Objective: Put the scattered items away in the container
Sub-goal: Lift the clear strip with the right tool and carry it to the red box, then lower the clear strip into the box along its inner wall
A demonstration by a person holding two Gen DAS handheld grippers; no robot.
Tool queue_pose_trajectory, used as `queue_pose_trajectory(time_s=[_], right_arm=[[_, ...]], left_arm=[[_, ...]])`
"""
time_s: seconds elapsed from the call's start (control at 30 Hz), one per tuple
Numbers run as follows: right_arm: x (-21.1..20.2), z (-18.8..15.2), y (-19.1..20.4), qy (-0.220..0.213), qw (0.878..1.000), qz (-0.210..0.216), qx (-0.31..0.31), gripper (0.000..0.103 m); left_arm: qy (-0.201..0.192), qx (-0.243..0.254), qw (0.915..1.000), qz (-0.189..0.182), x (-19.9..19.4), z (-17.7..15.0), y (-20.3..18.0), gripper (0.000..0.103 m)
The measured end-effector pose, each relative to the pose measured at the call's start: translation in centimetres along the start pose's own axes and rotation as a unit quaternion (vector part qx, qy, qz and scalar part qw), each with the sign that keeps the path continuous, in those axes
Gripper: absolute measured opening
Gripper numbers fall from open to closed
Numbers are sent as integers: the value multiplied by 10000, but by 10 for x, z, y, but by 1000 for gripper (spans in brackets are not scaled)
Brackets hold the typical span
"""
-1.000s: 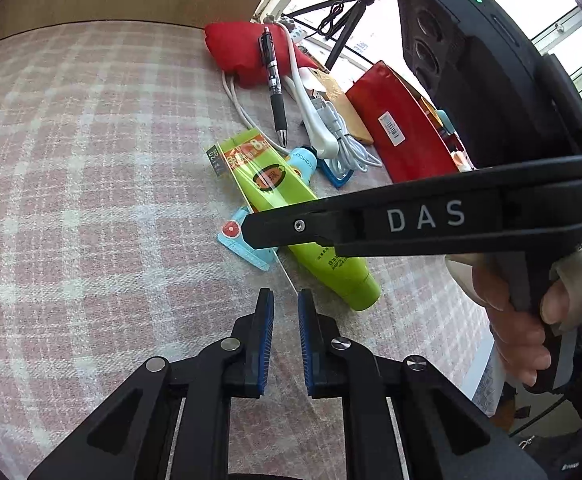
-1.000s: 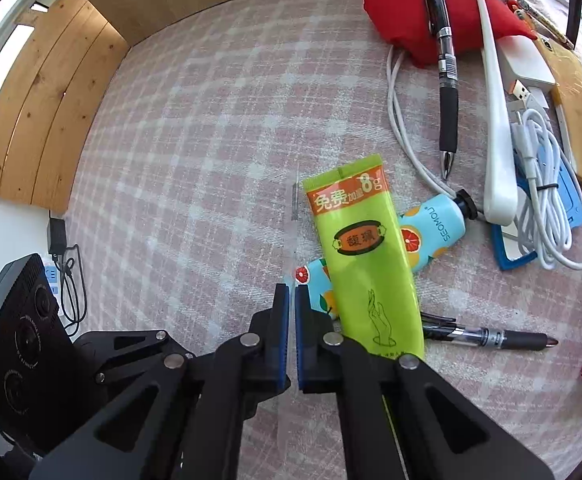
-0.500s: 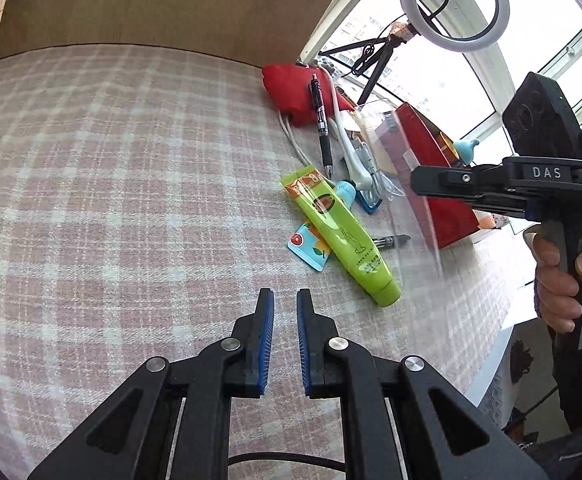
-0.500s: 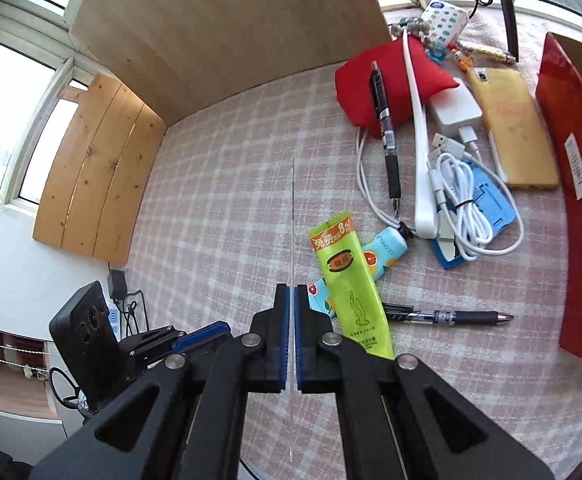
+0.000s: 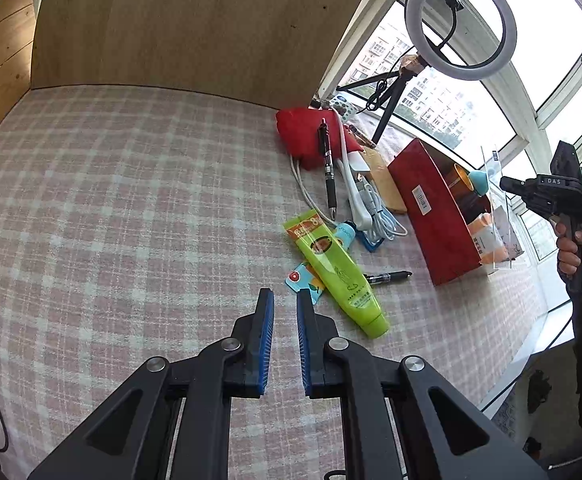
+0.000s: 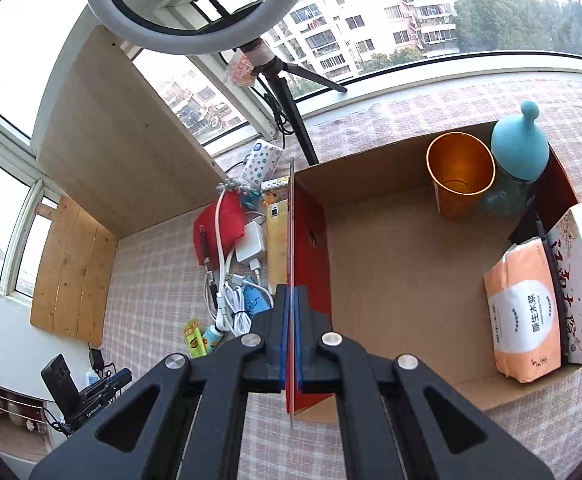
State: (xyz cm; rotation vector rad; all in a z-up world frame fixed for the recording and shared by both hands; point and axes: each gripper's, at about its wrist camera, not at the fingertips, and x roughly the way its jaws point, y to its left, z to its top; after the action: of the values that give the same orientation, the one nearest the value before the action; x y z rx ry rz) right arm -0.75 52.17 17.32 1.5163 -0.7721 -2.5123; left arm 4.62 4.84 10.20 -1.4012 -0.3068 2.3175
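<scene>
Two pens (image 5: 328,172), two tubes (image 5: 337,274), one red box (image 5: 431,216), four items inside.

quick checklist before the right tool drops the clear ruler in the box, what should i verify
1. Grip on clear ruler: right tool is shut on it, ruler seen edge-on between the pads. ok
2. Position over red box: the ruler lines up with the box's left wall, not the open floor. not ok, shift right first
3. Free floor inside: bare cardboard in the middle; orange cup, blue bottle and tissue pack sit along the far and right sides. ok
4. Height above the box floor: cannot tell
5. Left tool: open, empty, over the cloth near the green tube, away from the box. ok
</scene>
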Motion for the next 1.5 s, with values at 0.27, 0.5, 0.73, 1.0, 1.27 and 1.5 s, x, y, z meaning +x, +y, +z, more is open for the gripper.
queue_pose_trajectory(time_s=[0.27,0.5,0.73,1.0,1.27,1.5], right_arm=[[73,38,-45,412,9988,251,10,2],[136,39,-49,1035,9943,248,-115,2],[176,43,-41,1381,9892,478,-111,2],[189,40,-51,1614,9861,381,95,8],[172,24,-44,1375,9892,-401,-301,5],[189,4,-31,1598,9855,-326,-474,5]], left_arm=[[242,-18,9993,289,25,8,-26,9],[456,-23,9976,522,47,15,-48,9],[605,111,9968,500,60,21,-54,9],[628,167,9968,475,61,23,-53,9],[591,220,9968,501,60,22,-51,9],[636,248,9964,501,62,20,-53,9]])
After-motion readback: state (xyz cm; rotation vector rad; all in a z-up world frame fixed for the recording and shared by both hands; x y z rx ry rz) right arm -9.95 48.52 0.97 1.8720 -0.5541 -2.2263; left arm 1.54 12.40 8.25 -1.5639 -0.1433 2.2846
